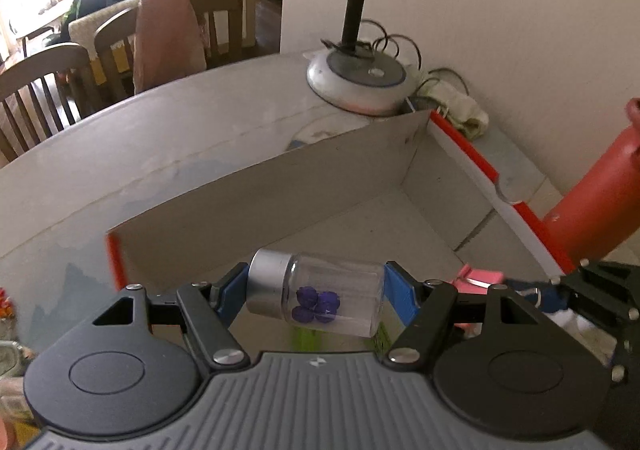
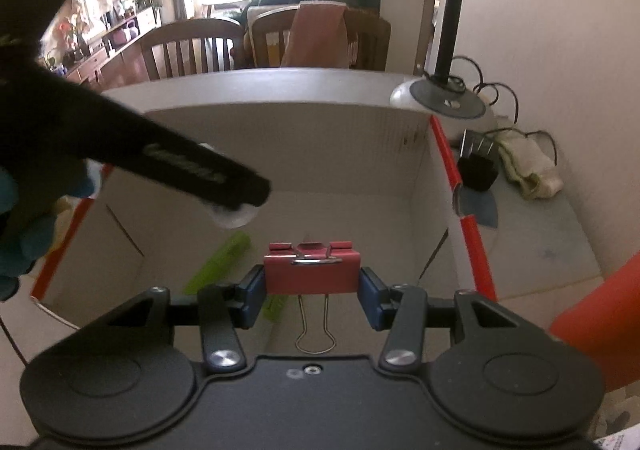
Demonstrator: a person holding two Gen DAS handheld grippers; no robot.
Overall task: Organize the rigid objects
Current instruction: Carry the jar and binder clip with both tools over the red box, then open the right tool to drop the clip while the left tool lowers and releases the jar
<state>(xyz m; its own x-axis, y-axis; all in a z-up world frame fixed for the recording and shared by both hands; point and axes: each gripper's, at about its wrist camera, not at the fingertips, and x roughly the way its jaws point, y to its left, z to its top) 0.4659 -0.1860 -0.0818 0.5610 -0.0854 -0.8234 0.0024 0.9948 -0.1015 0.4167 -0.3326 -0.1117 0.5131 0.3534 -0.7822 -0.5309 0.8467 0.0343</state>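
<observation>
blue pads of the left tool (image 1: 316, 292) pinch a small clear jar (image 1: 320, 296) end to end, one pad on its silver cap, the other on its glass base. the jar lies on its side between them, with a few purple beads (image 1: 318, 306) inside. just beyond and below the tool sits an open white box (image 1: 280, 177) with red edges, resting on the counter (image 1: 160, 137); the jar hangs over its near part. a pink thing (image 1: 478, 276) shows to the right of the tool, beside the other tool's black frame.

the right tool (image 2: 312, 280) pinches a red binder clip (image 2: 312, 274) by its two sides, wire handles hanging below it. it is above the same box (image 2: 280, 145), where a green item (image 2: 224, 262) lies on the floor of the box, ahead and to the left. a lamp base (image 2: 440, 99) stands beyond the box's far right corner.
</observation>
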